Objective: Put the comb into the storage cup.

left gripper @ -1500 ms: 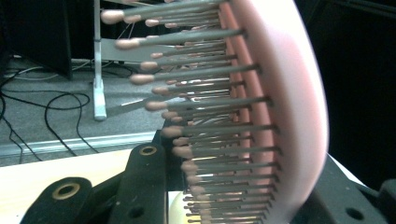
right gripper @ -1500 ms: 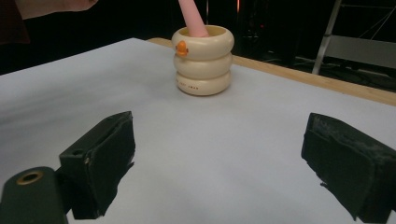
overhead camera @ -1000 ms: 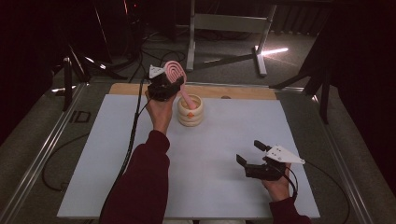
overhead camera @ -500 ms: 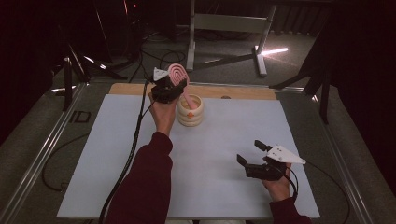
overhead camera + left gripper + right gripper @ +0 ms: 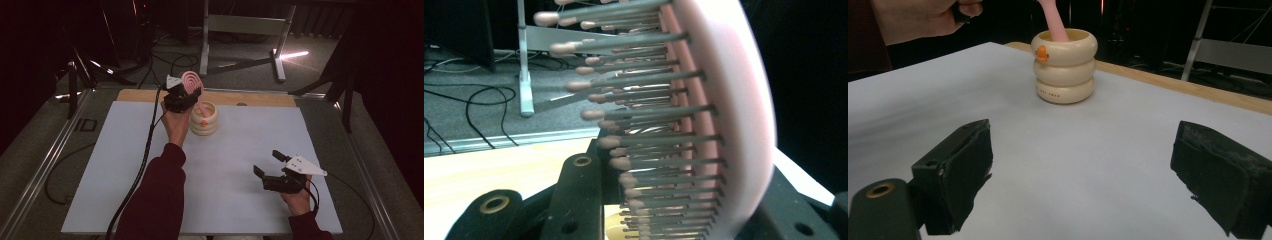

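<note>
A pink hairbrush (image 5: 191, 81) stands tilted, its handle (image 5: 202, 108) down inside a cream ringed cup (image 5: 204, 121) at the back middle of the white mat. My left gripper (image 5: 182, 98) is shut on the brush just below its head. In the left gripper view the bristled head (image 5: 704, 115) rises between the two black jaws. My right gripper (image 5: 267, 162) rests open at the front right, with nothing between its jaws. In the right gripper view (image 5: 1088, 175) the cup (image 5: 1065, 67) with its orange duck mark stands ahead, the pink handle (image 5: 1054, 20) sticking out of it.
The white mat (image 5: 125, 165) covers most of the table, with a wooden strip (image 5: 260, 99) along the far edge and metal rails (image 5: 45, 165) at the sides. A black cable (image 5: 145, 150) trails from the left gripper along the sleeve. Floor cables and a stand lie beyond.
The left gripper has moved slightly right and down with the brush, toward the cup. The right gripper has stayed where it was.
</note>
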Available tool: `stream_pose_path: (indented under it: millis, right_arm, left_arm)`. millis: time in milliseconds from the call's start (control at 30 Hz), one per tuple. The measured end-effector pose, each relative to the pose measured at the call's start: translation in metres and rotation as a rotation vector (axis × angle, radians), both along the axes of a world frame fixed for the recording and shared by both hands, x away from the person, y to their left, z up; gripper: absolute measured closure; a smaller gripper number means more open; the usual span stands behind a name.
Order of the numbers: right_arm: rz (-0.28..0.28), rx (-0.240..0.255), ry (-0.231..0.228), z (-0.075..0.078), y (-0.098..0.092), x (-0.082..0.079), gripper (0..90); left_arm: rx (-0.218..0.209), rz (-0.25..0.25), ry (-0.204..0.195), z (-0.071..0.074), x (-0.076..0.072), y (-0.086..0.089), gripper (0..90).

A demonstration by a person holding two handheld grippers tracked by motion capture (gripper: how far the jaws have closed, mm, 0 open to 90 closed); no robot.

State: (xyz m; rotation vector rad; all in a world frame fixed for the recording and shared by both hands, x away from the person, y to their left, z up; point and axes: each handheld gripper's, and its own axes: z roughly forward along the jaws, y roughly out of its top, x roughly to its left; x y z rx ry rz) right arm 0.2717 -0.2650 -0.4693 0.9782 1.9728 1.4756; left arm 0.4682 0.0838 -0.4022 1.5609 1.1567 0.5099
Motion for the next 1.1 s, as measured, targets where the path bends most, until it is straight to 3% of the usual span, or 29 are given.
stream_pose_path:
  millis: [1100]
  right_arm:
    - [-0.004,-0.003,0.001,0.0,0.0,0.0,9.9]
  left_arm:
    - [0.007,-0.017,0.033,-0.011,0.001,-0.006,63.5]
